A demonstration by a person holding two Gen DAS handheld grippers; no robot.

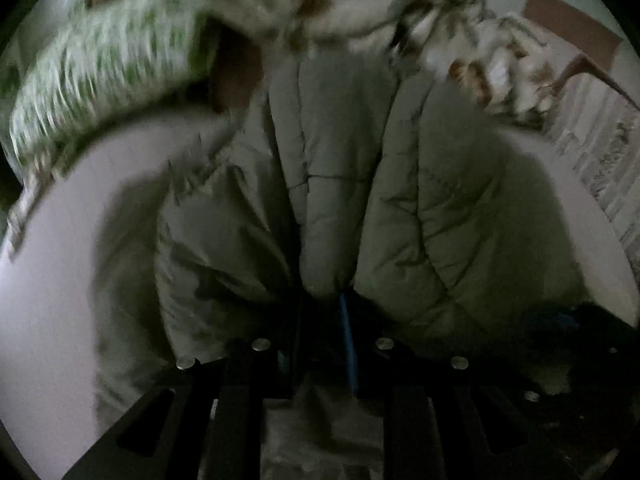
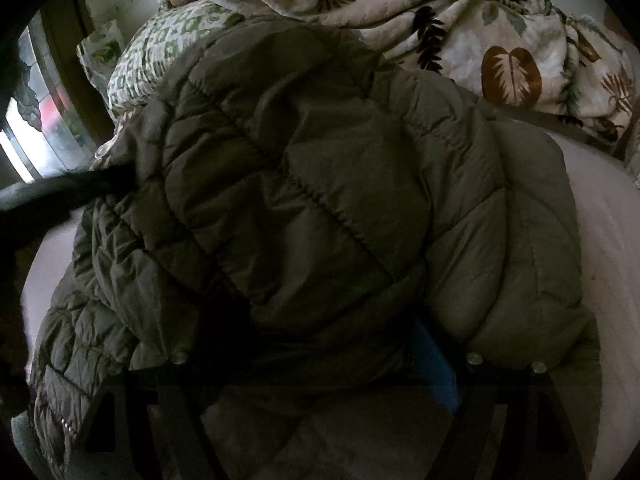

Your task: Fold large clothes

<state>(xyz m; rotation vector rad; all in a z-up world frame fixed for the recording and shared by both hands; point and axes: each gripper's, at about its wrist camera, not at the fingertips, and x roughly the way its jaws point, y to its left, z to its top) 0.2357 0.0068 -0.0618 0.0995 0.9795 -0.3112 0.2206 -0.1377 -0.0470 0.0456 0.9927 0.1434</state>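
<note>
An olive-green quilted puffer jacket [image 1: 420, 200] lies bunched on a pale bed sheet [image 1: 80, 240]. My left gripper [image 1: 334, 300] is shut on a narrow padded fold of it, and the fold rises from the fingertips up the middle of the left wrist view, which is blurred. In the right wrist view the jacket [image 2: 300, 160] is piled in thick layers. My right gripper [image 2: 316, 340] has its jaws wide, with a thick wad of the jacket filling the gap. Only its blue-padded right finger [image 2: 438, 364] shows; the other finger is lost in shadow under the fabric.
A cream blanket with brown leaf prints [image 2: 480, 32] is heaped at the back of the bed. A green-and-white patterned pillow [image 2: 160, 48] lies at the back left, near a window [image 2: 36, 120]. A dark strap or sleeve [image 2: 60, 192] reaches in from the left.
</note>
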